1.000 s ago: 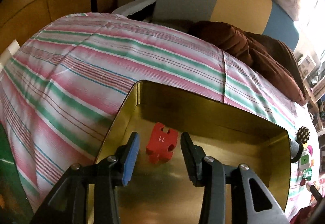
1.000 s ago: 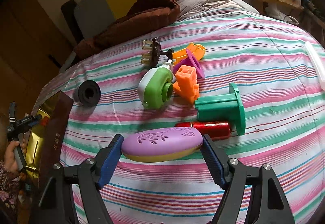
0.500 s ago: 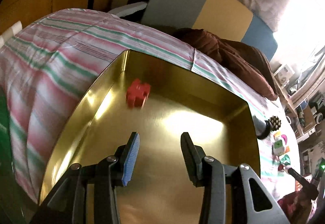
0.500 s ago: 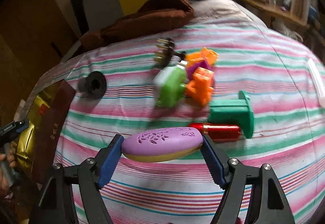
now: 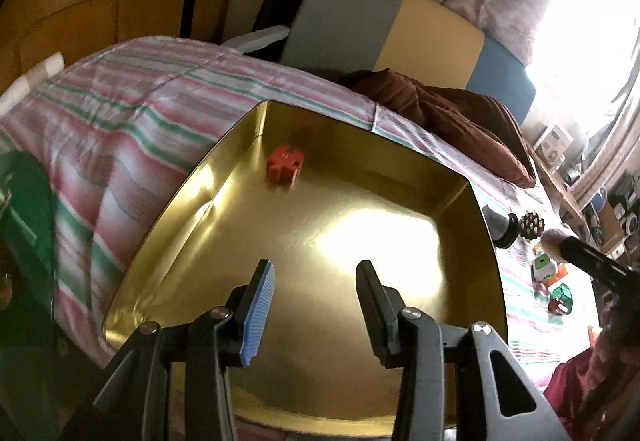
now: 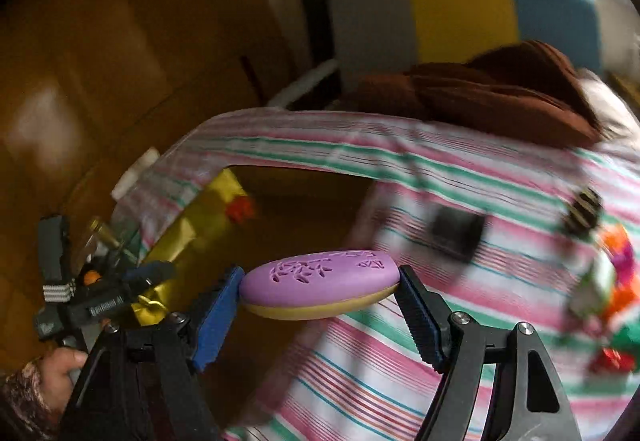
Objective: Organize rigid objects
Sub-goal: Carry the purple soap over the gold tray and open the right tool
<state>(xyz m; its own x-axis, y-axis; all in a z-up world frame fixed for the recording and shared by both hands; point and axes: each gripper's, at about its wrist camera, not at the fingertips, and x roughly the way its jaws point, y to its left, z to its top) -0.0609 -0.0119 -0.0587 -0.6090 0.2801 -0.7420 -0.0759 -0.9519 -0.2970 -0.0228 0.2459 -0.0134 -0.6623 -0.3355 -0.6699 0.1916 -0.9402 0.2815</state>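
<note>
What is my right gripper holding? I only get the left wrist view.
Observer: The right gripper has its fingers clamped on the ends of a purple oval case with a yellow underside.
Operator: Is it at the tin yet?
Observer: Close. In the right wrist view the tin lies just beyond and left of the case, while striped sheet shows under its right end.
Operator: Does that view show my left gripper?
Observer: Yes, at lower left: the left gripper, held by a hand in a patterned sleeve.
</note>
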